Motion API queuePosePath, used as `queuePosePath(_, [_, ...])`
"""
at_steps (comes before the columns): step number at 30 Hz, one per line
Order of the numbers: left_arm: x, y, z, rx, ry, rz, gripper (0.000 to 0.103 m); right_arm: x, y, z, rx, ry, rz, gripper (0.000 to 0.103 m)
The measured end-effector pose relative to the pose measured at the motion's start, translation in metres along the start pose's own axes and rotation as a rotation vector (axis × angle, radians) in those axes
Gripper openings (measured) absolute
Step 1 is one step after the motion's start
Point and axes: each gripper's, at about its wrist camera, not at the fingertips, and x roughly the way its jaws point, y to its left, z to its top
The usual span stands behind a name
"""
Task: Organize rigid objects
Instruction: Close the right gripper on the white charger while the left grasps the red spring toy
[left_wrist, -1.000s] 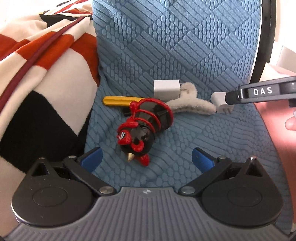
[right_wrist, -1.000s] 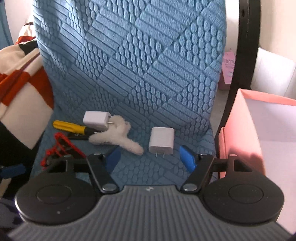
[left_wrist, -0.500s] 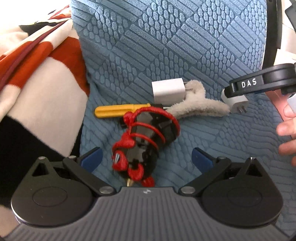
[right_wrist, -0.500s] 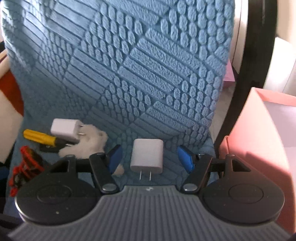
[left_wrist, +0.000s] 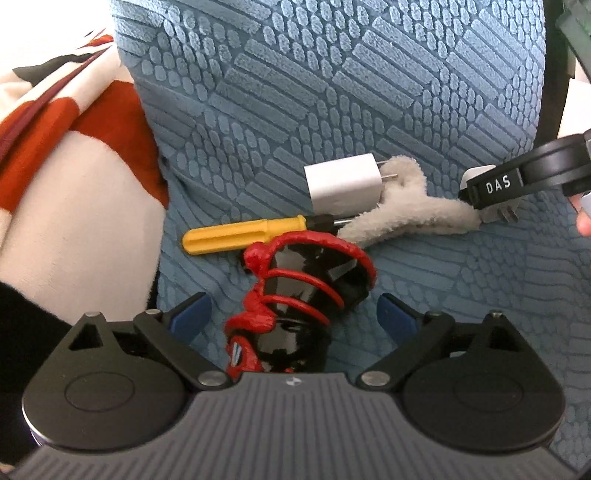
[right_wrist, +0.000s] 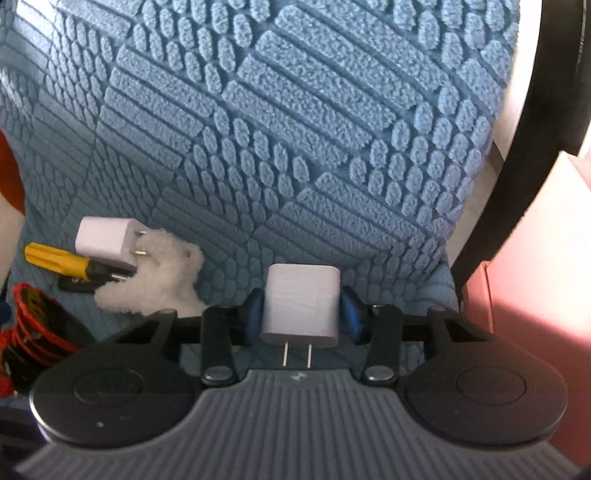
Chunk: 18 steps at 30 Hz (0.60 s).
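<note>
1. In the left wrist view, we see the left gripper (left_wrist: 293, 314) with its blue pads spread wide. A glossy black toy wound with a red spiral (left_wrist: 295, 295) lies between them, and neither pad touches it.
2. Just beyond the toy lies a yellow-handled screwdriver (left_wrist: 245, 240), a fluffy beige piece (left_wrist: 402, 218) and a white cube charger (left_wrist: 345, 186) with its prongs toward the fluff, all on the blue textured cushion (left_wrist: 332, 92).
3. At the far right of that view, a black arm marked DAS reaches in over a second charger's prongs.
4. In the right wrist view, the right gripper (right_wrist: 301, 314) has just been closing; its blue pads now press both sides of a flat white charger (right_wrist: 301, 304) with rounded corners, two metal prongs pointing near, toward the camera.
5. To the left sit the cube charger, screwdriver and fluff; to the right is a pink box (right_wrist: 535, 277).
</note>
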Motion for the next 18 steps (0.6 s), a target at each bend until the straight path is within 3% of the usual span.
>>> queuePosePath(10, [0.013, 0.008, 0.003, -0.049, 0.038, -0.002, 0.097, -0.032, -0.023, -0.013, 0.031, 0.007, 0.017, 0.047])
queuePosePath(18, [0.023, 0.010, 0.004, -0.084, 0.065, -0.017, 0.082, -0.065, -0.009, -0.045, -0.010, -0.001, 0.007, 0.047])
